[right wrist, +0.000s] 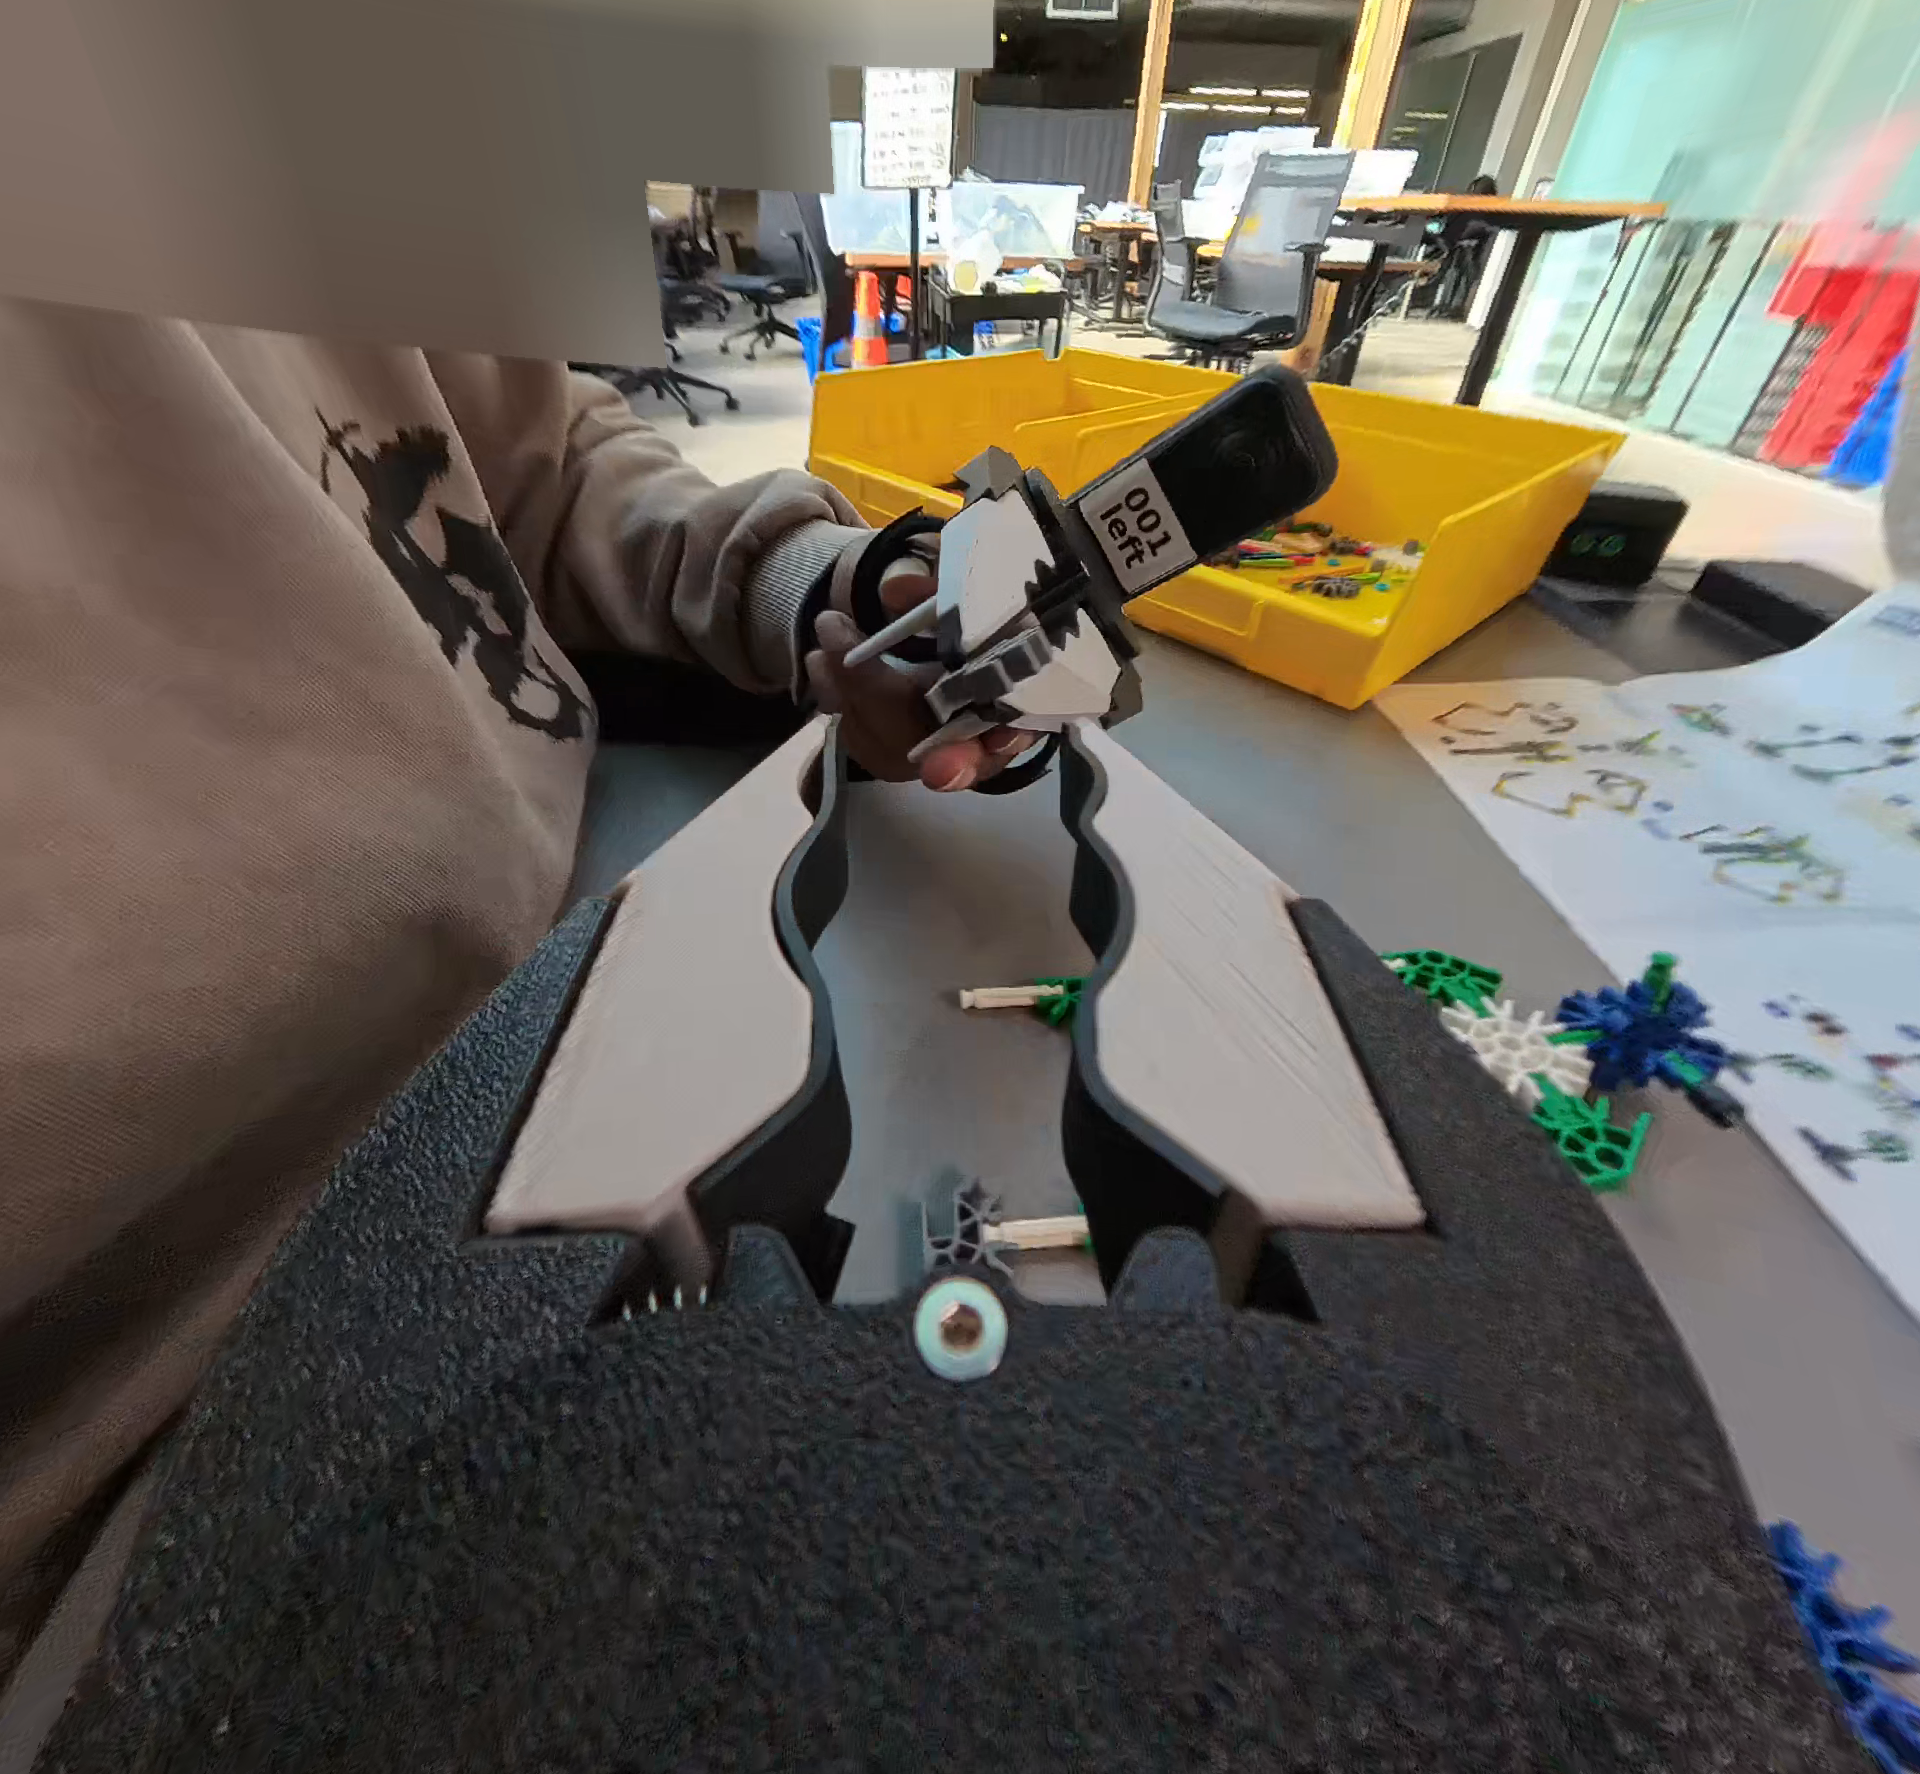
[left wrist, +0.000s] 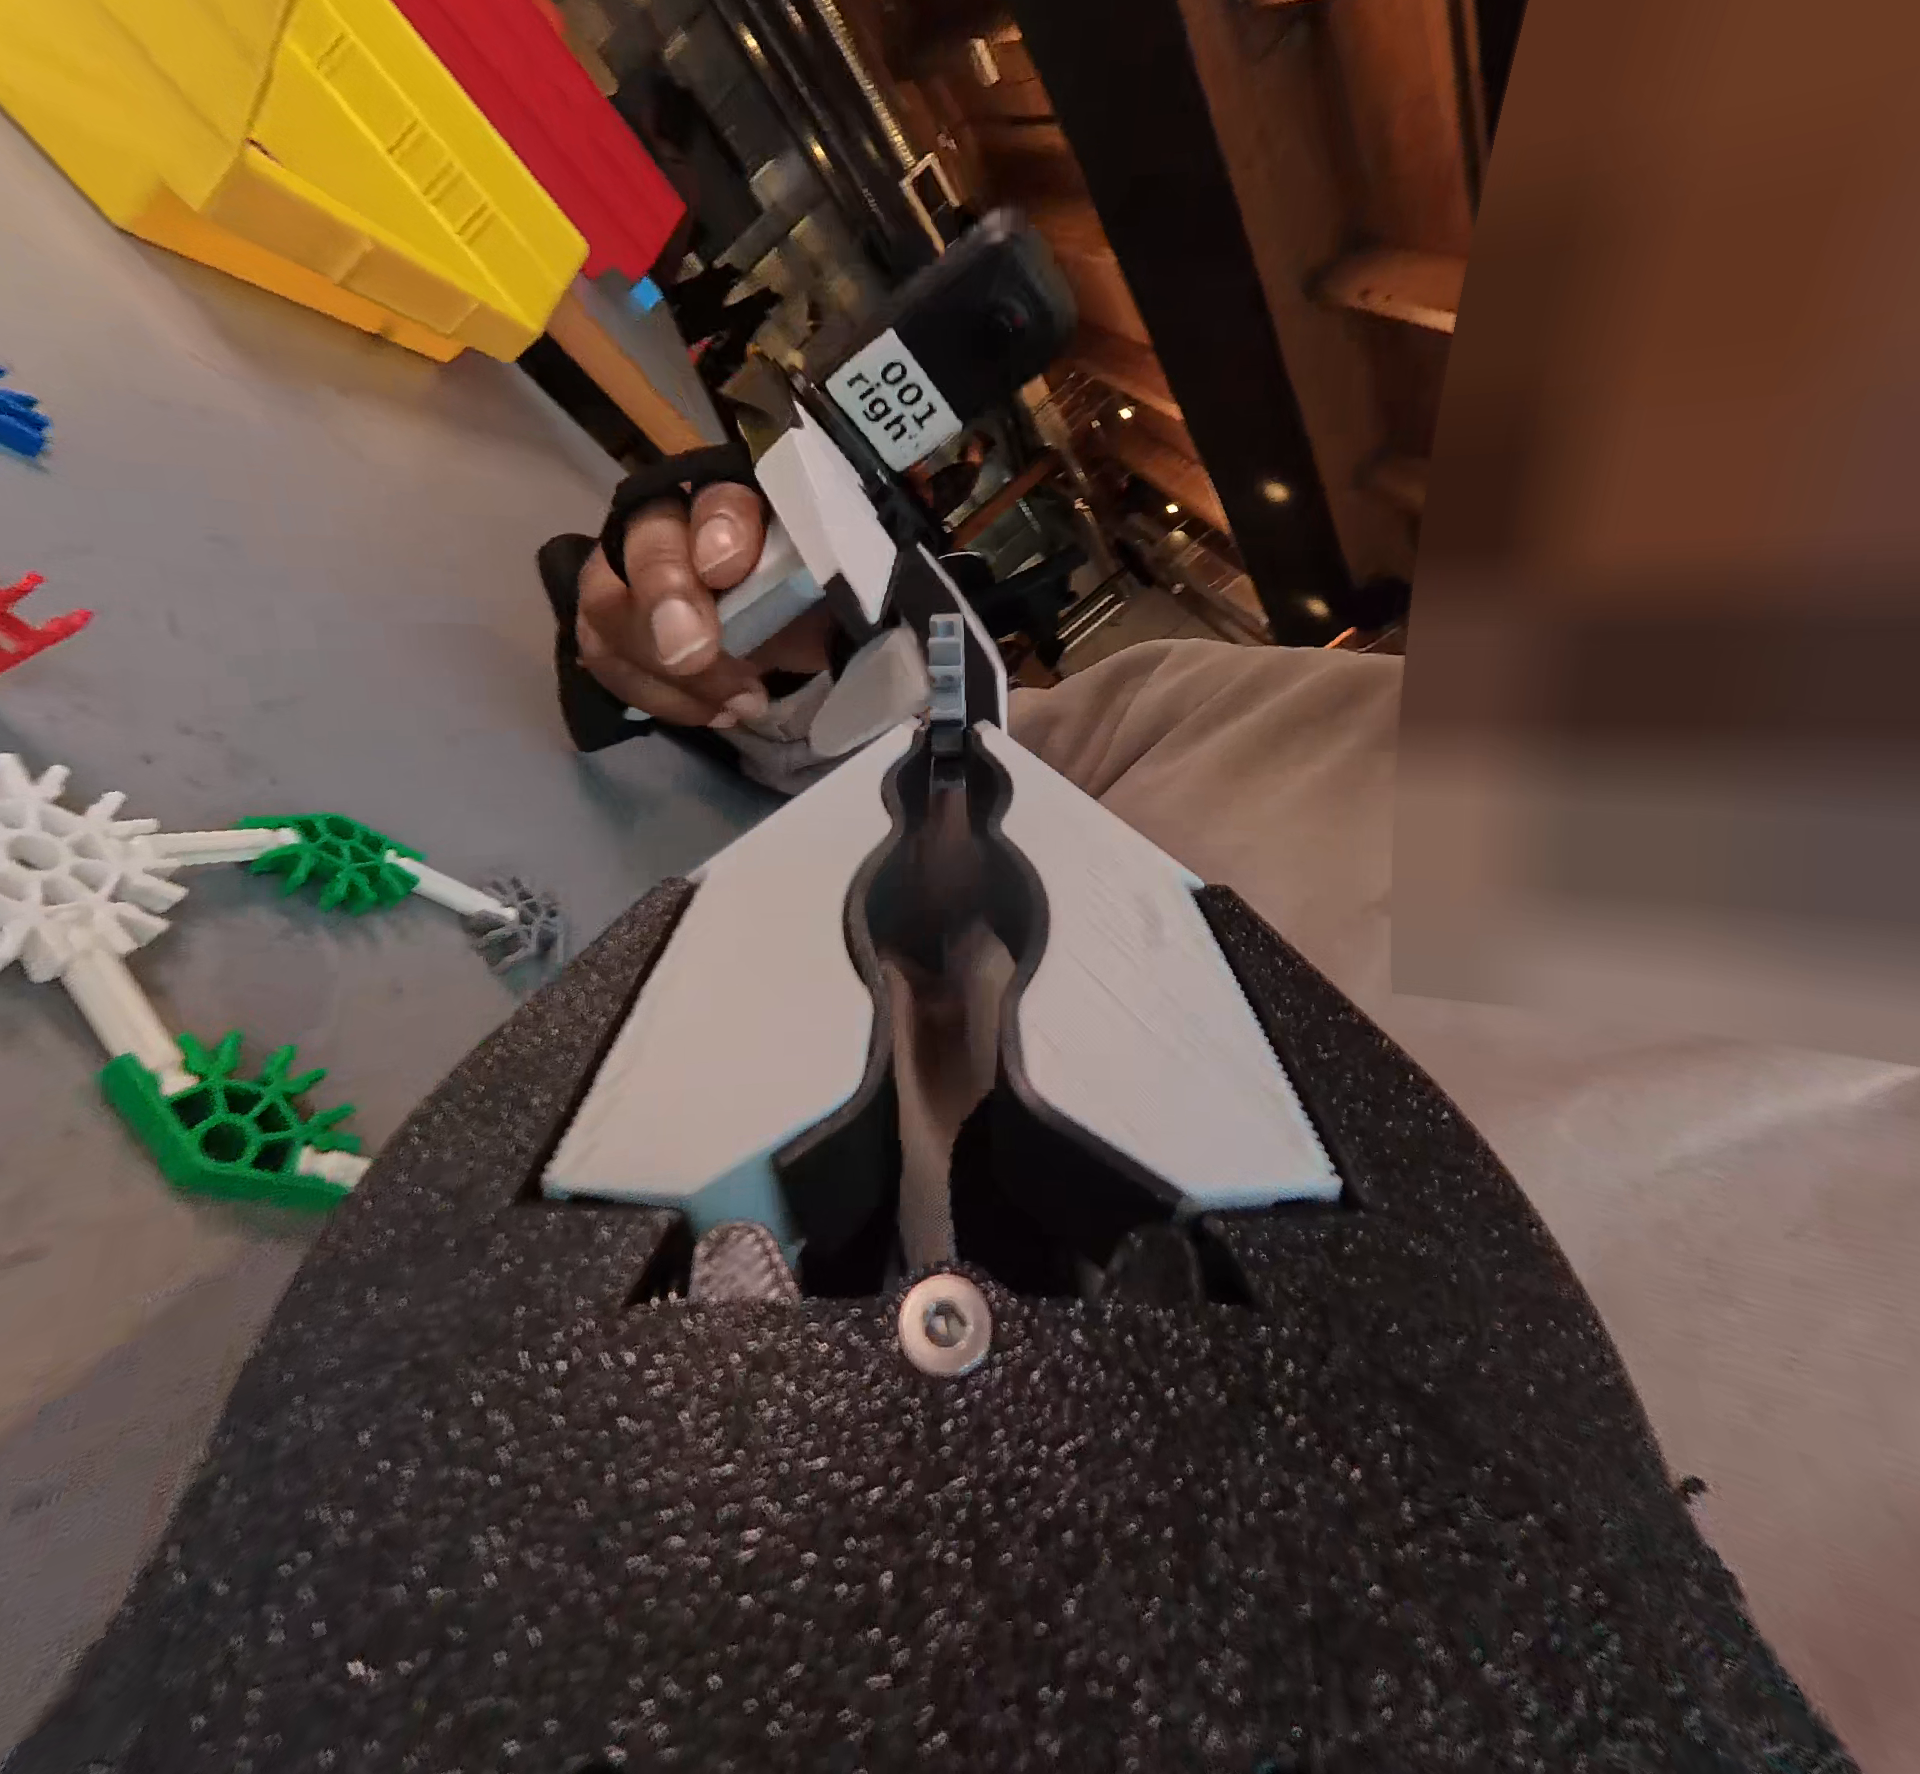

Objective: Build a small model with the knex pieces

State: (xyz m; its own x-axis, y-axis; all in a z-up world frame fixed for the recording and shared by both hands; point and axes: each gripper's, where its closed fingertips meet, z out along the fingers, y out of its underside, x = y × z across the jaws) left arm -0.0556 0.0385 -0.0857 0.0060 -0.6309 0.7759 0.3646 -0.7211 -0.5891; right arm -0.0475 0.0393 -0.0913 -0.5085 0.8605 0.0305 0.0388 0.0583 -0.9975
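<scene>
Pinching a small grey rod [left wrist: 948,675] at the tips of my left gripper [left wrist: 945,737], I hold it up off the grey worktop [left wrist: 312,498]; the jaws are clenched on it, and in the right wrist view the rod [right wrist: 888,635] sticks out from them. My right gripper [right wrist: 951,768] hangs with its jaws spread wide and nothing between them, above a white rod with a green end [right wrist: 1023,999] and a grey connector [right wrist: 961,1231] lying on the worktop. Beside it sits a white snowflake piece [right wrist: 1517,1044] joined to green connectors [left wrist: 229,1116] and a blue one [right wrist: 1642,1033]. A yellow bin [right wrist: 1351,644] stands farther back, near a printed sheet [right wrist: 1714,820].
</scene>
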